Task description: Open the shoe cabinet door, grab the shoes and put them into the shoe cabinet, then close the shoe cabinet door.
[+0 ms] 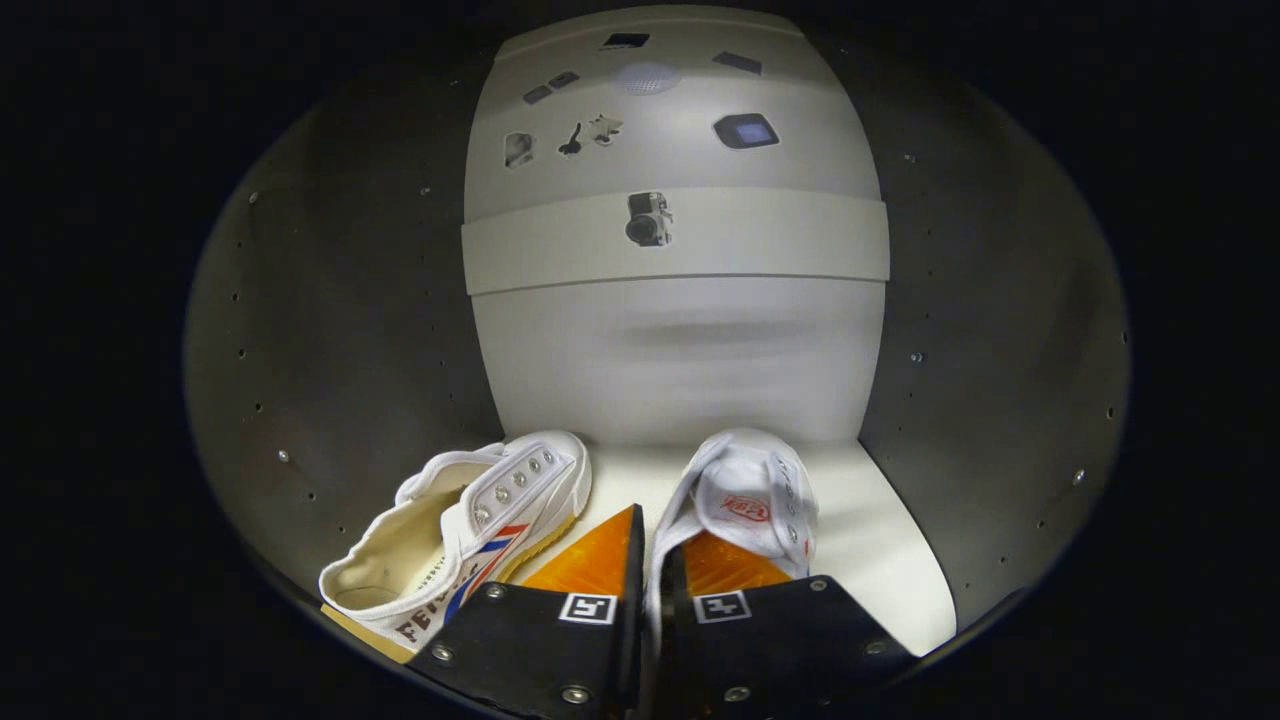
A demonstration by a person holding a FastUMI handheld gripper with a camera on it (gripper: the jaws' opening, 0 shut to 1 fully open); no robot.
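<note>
The gripper (650,560) works inside the shoe cabinet (330,330), a compartment with dark, matte side walls dotted with small screw heads and a pale, smooth back panel (680,360). Its 2 wedge-shaped fingers are clamped on the thin canvas side wall of the right shoe (745,500), a white lace-up sneaker standing on the light shelf floor (880,560). The left shoe (470,535), also white canvas with metal eyelets and a striped side, rests just beside the fingers, tilted onto its side.
</note>
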